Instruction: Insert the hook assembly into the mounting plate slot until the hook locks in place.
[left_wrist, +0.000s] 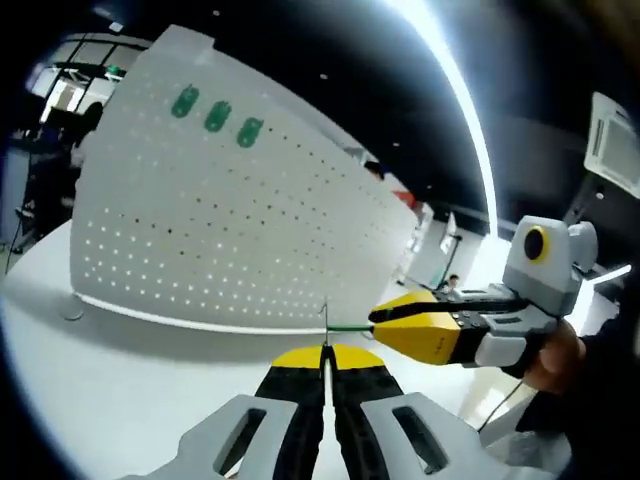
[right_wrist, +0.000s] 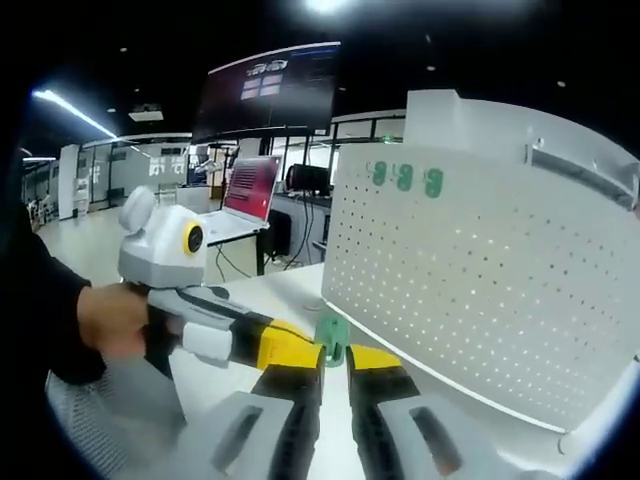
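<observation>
Left gripper (left_wrist: 324, 352): jaws pressed together on a thin green hook (left_wrist: 340, 327).
Right gripper (right_wrist: 335, 358): pinching the same hook from the side, held level by a hand (left_wrist: 556, 358).
Pegboard (left_wrist: 230, 220): one, upright on the white table (left_wrist: 90, 390).
Mounted hooks (left_wrist: 216, 116): three green ones, in a row near the top.

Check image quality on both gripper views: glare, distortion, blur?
Left gripper view: ceiling light strip blows out white, fisheye bows the white pegboard, background dim and soft. Right gripper view: pegboard evenly lit with holes crisp, left gripper and green hook piece sharp, laptop slightly soft.
</observation>
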